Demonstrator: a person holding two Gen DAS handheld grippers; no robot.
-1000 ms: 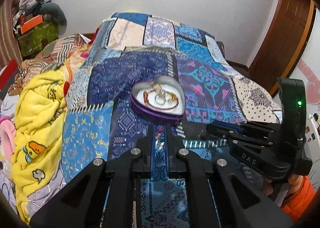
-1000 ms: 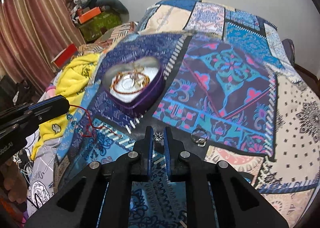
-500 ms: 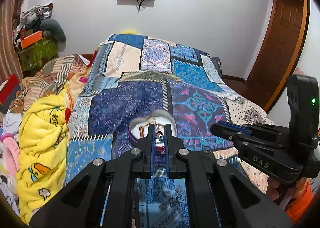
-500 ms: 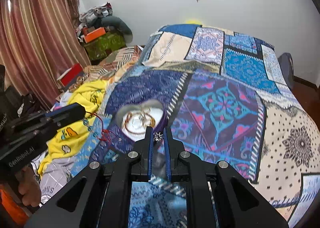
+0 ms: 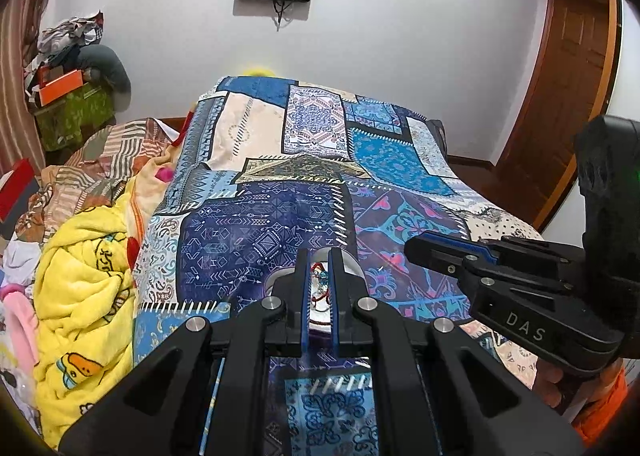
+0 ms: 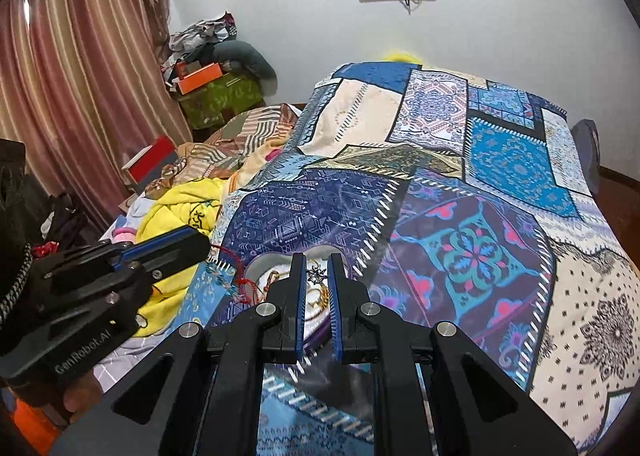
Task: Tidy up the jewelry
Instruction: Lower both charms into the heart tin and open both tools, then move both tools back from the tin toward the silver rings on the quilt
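The left gripper (image 5: 319, 276) pinches a red cord bracelet (image 6: 236, 284), and the right gripper (image 6: 317, 276) pinches a small star-shaped charm (image 6: 317, 275). Both hang over the heart-shaped box (image 6: 260, 268) on the quilt (image 6: 480, 240), probably so each piece drops inside.

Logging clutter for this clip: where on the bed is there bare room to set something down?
The patchwork bedspread lies bare right of and beyond the heart-shaped box. Crowded: around the box, where the left gripper and right gripper hover, and the left edge, with the yellow blanket.
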